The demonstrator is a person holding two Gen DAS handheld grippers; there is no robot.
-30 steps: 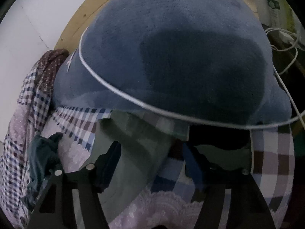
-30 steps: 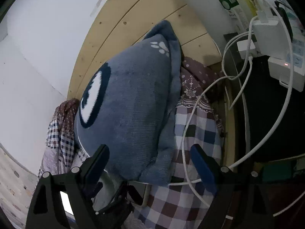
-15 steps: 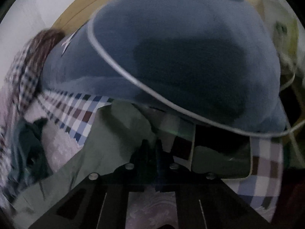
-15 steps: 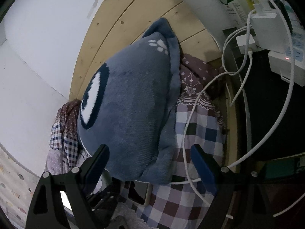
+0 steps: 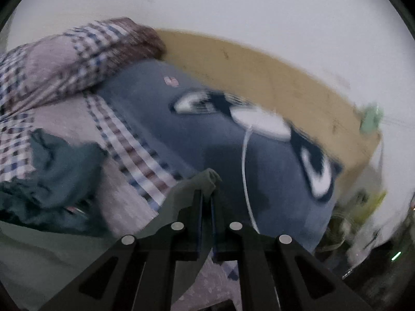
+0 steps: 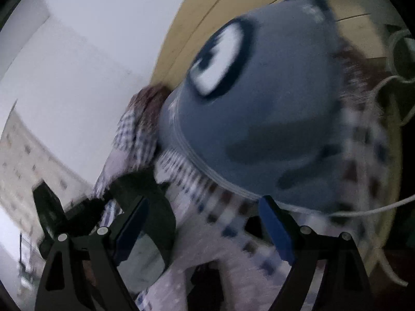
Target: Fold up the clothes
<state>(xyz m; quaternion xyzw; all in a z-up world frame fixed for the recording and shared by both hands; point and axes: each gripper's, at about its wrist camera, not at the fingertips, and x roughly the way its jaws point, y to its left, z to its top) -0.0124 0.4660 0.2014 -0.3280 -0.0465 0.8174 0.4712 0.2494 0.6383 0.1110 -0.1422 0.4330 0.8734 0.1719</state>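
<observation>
The likeliest trouble is a snag; a white cable (image 5: 246,181) lies over the big blue plush cushion (image 5: 259,160) just beside the left gripper (image 5: 206,202), and any pull on the cloth could catch it and drag along whatever it leads to. A second risk is the hold itself; the left gripper has its fingers pressed together on only a small peak of the grey-green garment (image 5: 181,202), so a sharp tug might slip the thin cloth out, or lift one layer alone and leave the rest bunched. Both views are smeared with motion (so fine detail is a guess), and a fast swing would also make it hard to lay the cloth flat. The right gripper (image 6: 205,223) is spread wide and holds nothing; it points at the checked bedding (image 6: 233,207) below the cushion, and could pinch the bedding by mistake rather than the garment.

The garment looks thin, limp and dull grey-green; it rises to a point between the left fingers and falls away to the lower left over the checked bedding, in front of the cushion. Whether it is partly folded I cannot tell. A crumpled dark teal cloth (image 5: 57,181) lies in a heap on the bedding to the left, near it.
</observation>
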